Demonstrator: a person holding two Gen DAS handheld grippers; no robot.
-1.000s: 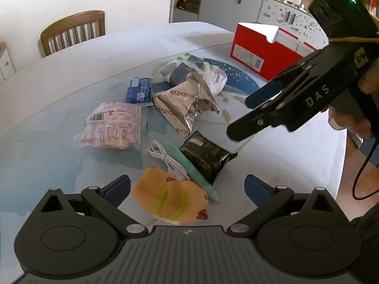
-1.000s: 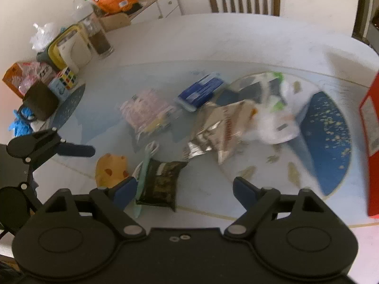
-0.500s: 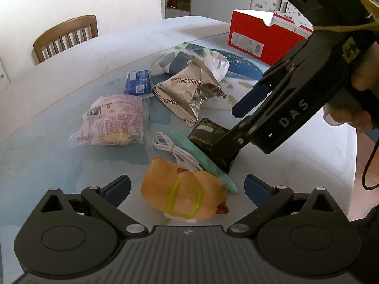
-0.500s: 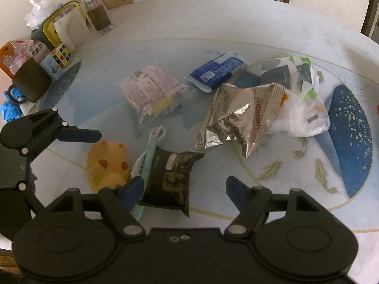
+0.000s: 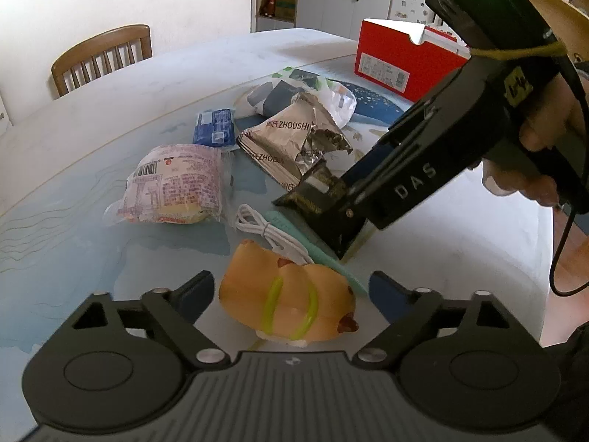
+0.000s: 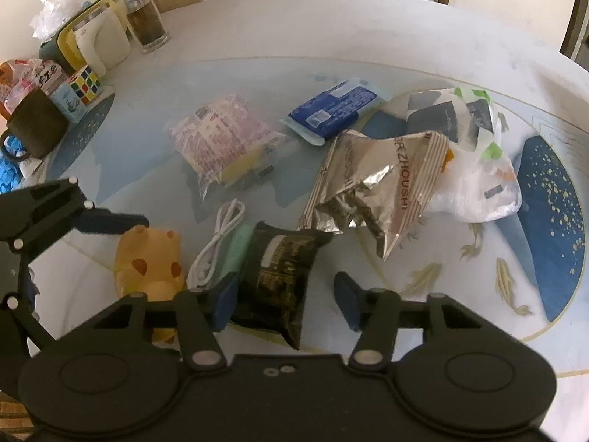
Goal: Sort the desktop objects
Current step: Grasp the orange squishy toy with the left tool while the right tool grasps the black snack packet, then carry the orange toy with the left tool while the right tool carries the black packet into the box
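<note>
A black snack packet (image 6: 278, 276) lies on the table between the open fingers of my right gripper (image 6: 285, 304); the left finger touches its edge. It also shows in the left wrist view (image 5: 313, 193) under the right gripper's fingers. An orange squishy toy (image 5: 291, 300) sits between the open fingers of my left gripper (image 5: 291, 291), and shows in the right wrist view (image 6: 149, 261). A white cable (image 6: 217, 248) and a mint green strip (image 6: 235, 254) lie between toy and packet. A silver foil bag (image 6: 371, 188), pink bread pack (image 6: 224, 147), blue tissue pack (image 6: 331, 110) and white plastic bag (image 6: 475, 162) lie further off.
A red shoebox (image 5: 405, 60) stands at the table's far right. A mug (image 6: 35, 129), Rubik's cube (image 6: 84, 84), glass (image 6: 145, 25) and jug (image 6: 97, 42) crowd the far left. A wooden chair (image 5: 101, 57) stands behind the table.
My right gripper has come down and forward until its open fingers straddle the black packet. My left gripper has moved closer, with the orange toy between its fingers.
</note>
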